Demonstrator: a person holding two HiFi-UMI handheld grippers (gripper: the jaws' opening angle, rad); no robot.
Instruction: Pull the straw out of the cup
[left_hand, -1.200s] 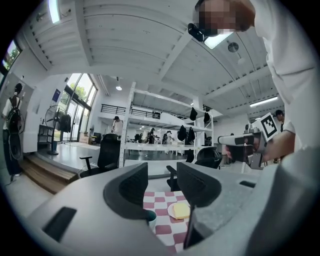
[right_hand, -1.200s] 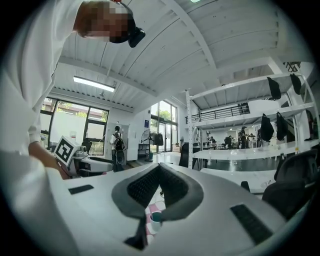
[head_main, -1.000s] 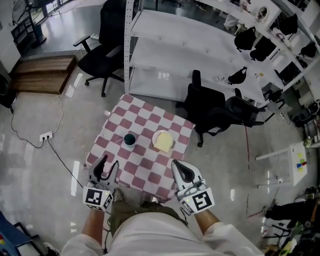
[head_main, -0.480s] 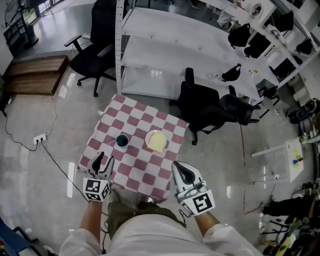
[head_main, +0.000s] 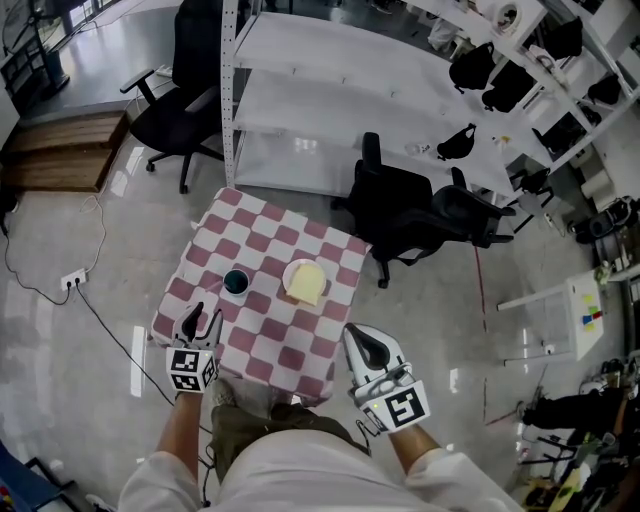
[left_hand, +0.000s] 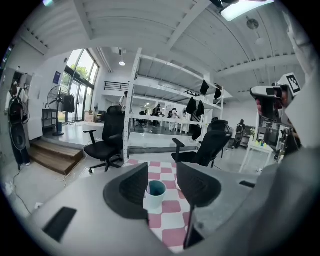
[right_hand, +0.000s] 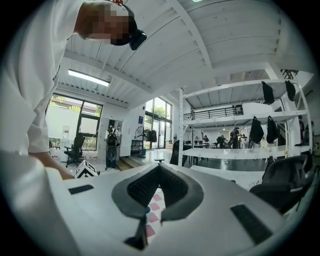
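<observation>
A white cup with a teal inside (head_main: 236, 283) stands on the left part of the red-and-white checkered table (head_main: 290, 345). In the left gripper view the cup (left_hand: 156, 193) shows between the two jaws, a short way ahead of them. A straw in it is too thin to make out with certainty. My left gripper (head_main: 198, 322) hangs open over the table's near left edge, short of the cup, and its jaws (left_hand: 162, 174) hold nothing. My right gripper (head_main: 364, 346) is shut and empty at the table's near right corner; its tips (right_hand: 159, 171) meet.
A white plate (head_main: 290, 271) with a yellow item (head_main: 306, 285) sits right of the cup. Black office chairs (head_main: 405, 210) stand beyond the table's far right corner, and another (head_main: 175, 125) at the far left. White metal shelving (head_main: 330, 110) runs behind the table. A cable (head_main: 95, 300) lies on the floor at left.
My left gripper has moved forward to the table's near left edge, closer to the cup. The view has shifted with the person's step. The right gripper has held its place.
</observation>
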